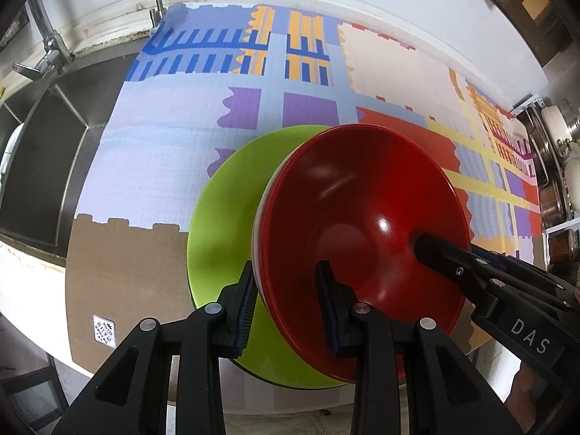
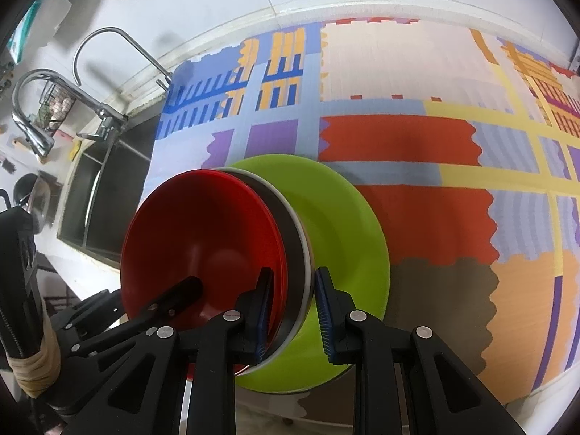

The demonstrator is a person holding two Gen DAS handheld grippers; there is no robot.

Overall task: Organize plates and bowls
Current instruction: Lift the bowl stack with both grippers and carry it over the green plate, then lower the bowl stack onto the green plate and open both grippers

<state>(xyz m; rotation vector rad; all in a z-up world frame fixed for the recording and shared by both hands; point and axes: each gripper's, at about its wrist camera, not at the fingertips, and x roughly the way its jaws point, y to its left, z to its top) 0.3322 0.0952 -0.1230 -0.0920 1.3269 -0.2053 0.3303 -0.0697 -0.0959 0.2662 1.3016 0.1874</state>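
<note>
A stack of nested red bowls [image 1: 362,217], white and grey on the outside, hangs tilted over a lime green plate [image 1: 221,224] that lies on the patterned mat. My left gripper [image 1: 288,308] is shut on the stack's near rim, one pad inside and one outside. In the right wrist view my right gripper [image 2: 294,311] is shut on the opposite rim of the same red bowls [image 2: 203,239], with the green plate [image 2: 344,224] beneath. The other gripper's inner finger [image 1: 438,257] [image 2: 181,295] shows inside the bowl in each view. Whether the stack touches the plate I cannot tell.
The colourful patterned mat [image 1: 163,152] covers the counter. A steel sink [image 1: 43,166] with a tap [image 2: 105,112] lies at the left. Metal pots and jars [image 1: 558,166] stand at the far right. The counter's front edge runs just below the plate.
</note>
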